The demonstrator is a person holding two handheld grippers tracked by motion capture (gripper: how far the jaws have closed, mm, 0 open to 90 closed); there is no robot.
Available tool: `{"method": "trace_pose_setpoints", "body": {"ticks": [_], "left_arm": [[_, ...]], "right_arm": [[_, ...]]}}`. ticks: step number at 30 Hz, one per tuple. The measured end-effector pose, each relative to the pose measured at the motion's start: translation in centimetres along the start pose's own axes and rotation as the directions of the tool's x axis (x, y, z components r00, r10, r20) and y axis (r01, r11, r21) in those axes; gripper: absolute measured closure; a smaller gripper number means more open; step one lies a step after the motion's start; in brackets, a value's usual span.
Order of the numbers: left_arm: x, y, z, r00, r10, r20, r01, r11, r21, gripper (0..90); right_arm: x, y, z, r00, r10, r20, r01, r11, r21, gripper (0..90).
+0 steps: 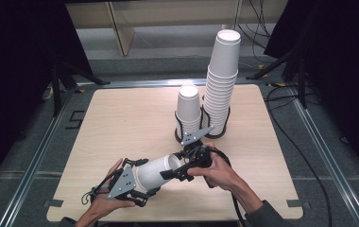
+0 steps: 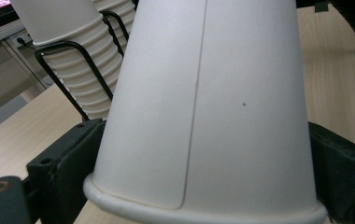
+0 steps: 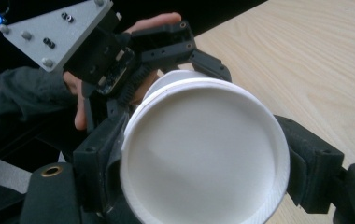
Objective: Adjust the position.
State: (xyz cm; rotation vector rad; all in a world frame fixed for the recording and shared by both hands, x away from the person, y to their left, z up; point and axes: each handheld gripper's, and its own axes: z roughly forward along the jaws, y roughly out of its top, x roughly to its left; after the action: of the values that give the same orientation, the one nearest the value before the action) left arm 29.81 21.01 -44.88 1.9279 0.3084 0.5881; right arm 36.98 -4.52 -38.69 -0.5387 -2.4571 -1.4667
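Note:
A white paper cup lies on its side above the table's front, between both grippers. In the left gripper view the cup has its rolled rim nearest the camera. My left gripper has a jaw on each side of the wall just above that rim, and I see no squeeze on the wall. My right gripper is shut on the cup's base end. In the right gripper view the recessed base faces the camera, with a black jaw pressed to each side. The left gripper and its hand show behind.
Two stacks of white cups stand upside down in black wire holders at the table's back middle: a tall one and a short one. The tall stack is close beyond the held cup. Bare wooden tabletop lies to the left.

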Motion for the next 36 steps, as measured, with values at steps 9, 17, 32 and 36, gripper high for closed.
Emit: {"method": "trace_pose_setpoints", "body": {"ticks": [9, 17, 32, 36], "left_arm": [[0.1, 0.2, -0.4, 0.9976, -0.064, -0.025, 0.062, 0.9953, -0.074, 5.5], [0.2, 0.4, -0.8, 0.9964, -0.077, -0.036, 0.072, 0.9886, -0.132, 6.0], [0.6, 0.4, -1.1, 0.9978, -0.066, -0.003, 0.066, 0.9909, -0.117, 15.7], [0.6, 0.4, -1.1, 0.9978, -0.067, 0.005, 0.067, 0.9925, -0.102, 16.5]], "right_arm": [[-0.2, 0.2, -0.6, 0.9980, 0.049, -0.040, -0.052, 0.996, -0.066, 25.8], [-0.7, 0.0, -1.1, 0.9868, 0.121, -0.108, -0.134, 0.984, -0.116, 25.8], [-1.3, -0.2, -1.2, 0.9879, 0.114, -0.105, -0.126, 0.986, -0.109, 22.6], [-0.9, 0.0, -1.1, 0.9951, 0.085, -0.051, -0.088, 0.994, -0.067, 17.9]]}}
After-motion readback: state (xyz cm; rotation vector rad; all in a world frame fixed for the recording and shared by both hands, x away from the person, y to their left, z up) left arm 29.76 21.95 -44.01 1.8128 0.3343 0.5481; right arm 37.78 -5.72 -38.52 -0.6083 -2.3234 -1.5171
